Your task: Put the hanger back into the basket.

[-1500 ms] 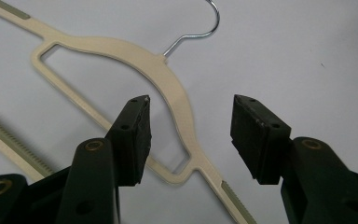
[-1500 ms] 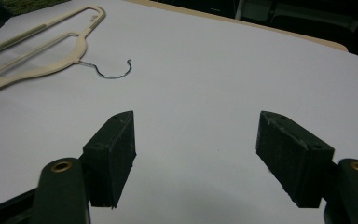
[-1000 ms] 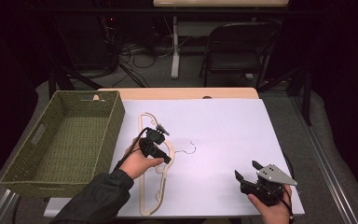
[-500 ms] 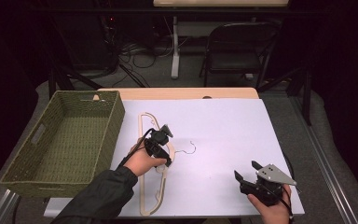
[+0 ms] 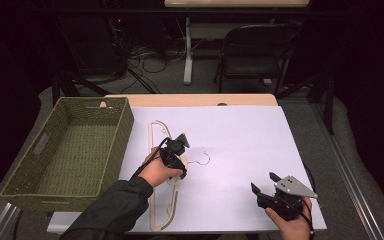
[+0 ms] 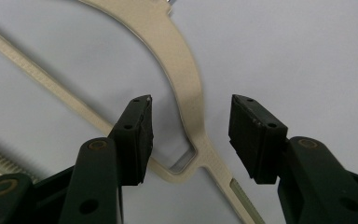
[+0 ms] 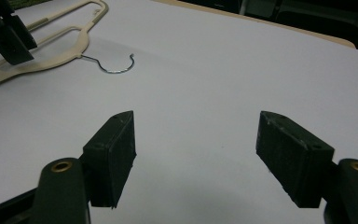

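A cream plastic hanger with a thin wire hook lies flat near the table's left edge; left gripper spread astride its arm, right gripper open, empty.

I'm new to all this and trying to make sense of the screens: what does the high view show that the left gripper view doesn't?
High view alone: the woven basket left of the white sheet, the right tongs open near the sheet's front right corner, both forearms, the hanger's wire hook, and a chair behind the table.

Left gripper view alone: a close look at the left tongs, open, jaws straddling the hanger's curved arm without touching it.

Both: the cream hanger lying flat on the white sheet.
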